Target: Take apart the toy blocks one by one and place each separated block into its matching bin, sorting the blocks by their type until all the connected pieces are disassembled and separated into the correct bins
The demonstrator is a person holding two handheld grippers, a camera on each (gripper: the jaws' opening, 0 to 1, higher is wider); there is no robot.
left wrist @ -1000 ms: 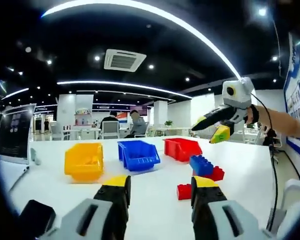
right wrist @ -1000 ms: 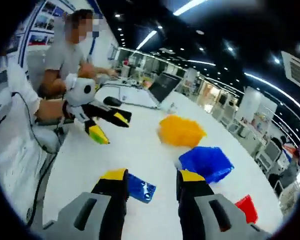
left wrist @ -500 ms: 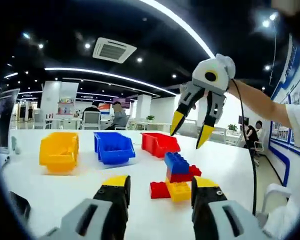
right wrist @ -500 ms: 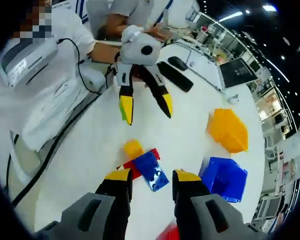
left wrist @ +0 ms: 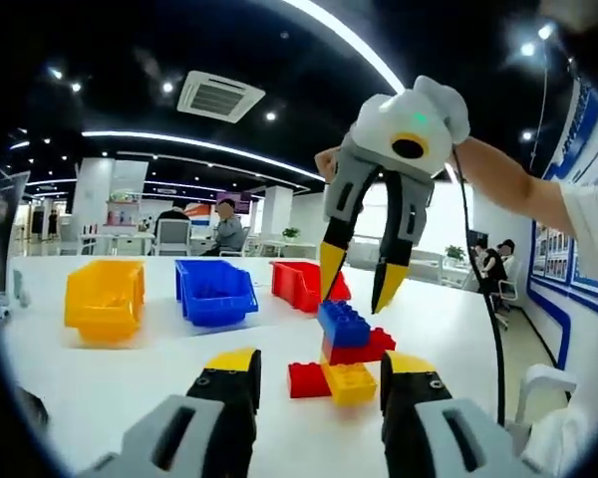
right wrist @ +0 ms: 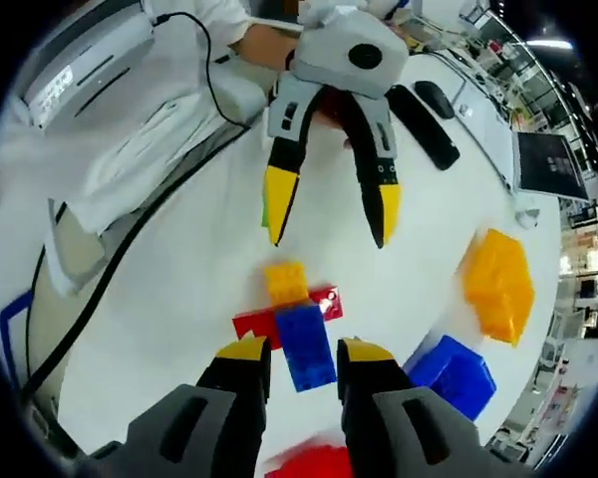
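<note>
A cluster of joined blocks stands on the white table (left wrist: 130,368): a blue block (left wrist: 344,322) on top, a red block (left wrist: 362,348) under it, and another red block (left wrist: 307,379) and a yellow block (left wrist: 349,380) at the base. My right gripper (left wrist: 359,279) comes down from above, open, its yellow tips just over the blue block's two sides. In the right gripper view the blue block (right wrist: 307,344) lies between my right gripper's (right wrist: 304,354) jaws, with the yellow block (right wrist: 284,282) beyond. My left gripper (right wrist: 329,219) is open and empty, facing the cluster from the near side.
Three bins stand in a row behind the cluster: yellow bin (left wrist: 105,297), blue bin (left wrist: 214,291), red bin (left wrist: 301,283). A black bar-shaped device (right wrist: 424,124) and a laptop (right wrist: 548,164) lie near the table edge. A person in white holds the grippers; a cable (right wrist: 110,289) trails off the table.
My right gripper has dropped lower and closer, so its tips now straddle the blue block. The left gripper has stayed open, facing the cluster.
</note>
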